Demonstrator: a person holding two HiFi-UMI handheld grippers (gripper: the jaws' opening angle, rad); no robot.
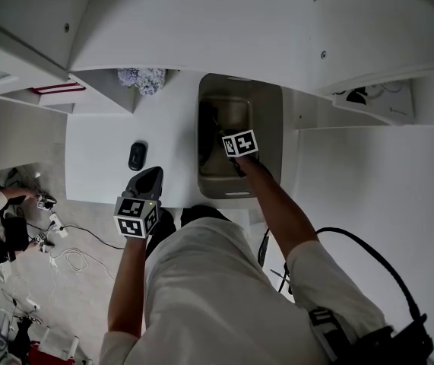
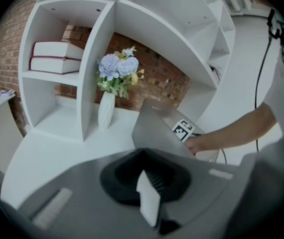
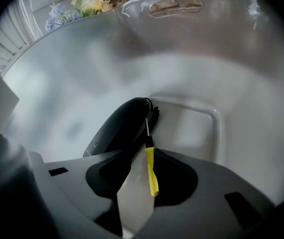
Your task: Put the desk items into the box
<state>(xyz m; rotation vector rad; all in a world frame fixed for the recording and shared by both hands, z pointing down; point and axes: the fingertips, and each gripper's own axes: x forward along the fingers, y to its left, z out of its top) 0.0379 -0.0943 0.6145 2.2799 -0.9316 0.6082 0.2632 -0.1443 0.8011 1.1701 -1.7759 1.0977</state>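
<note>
We see right tongs (image 3: 149, 156) down inside grey box (image 1: 271, 105) on counter (image 1: 99, 162). Tongs apart. Yellow screwdriver (image 3: 152, 171) between them, leaning on white pad, thin tip pointing at black thing (image 3: 119, 128) on box floor. Left tongs (image 2: 150, 185) together, empty, at counter's front edge. Black mouse (image 1: 137, 156) on counter, near left tongs.

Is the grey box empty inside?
No, the right gripper view shows a black item lying on the bottom of the box.
</note>
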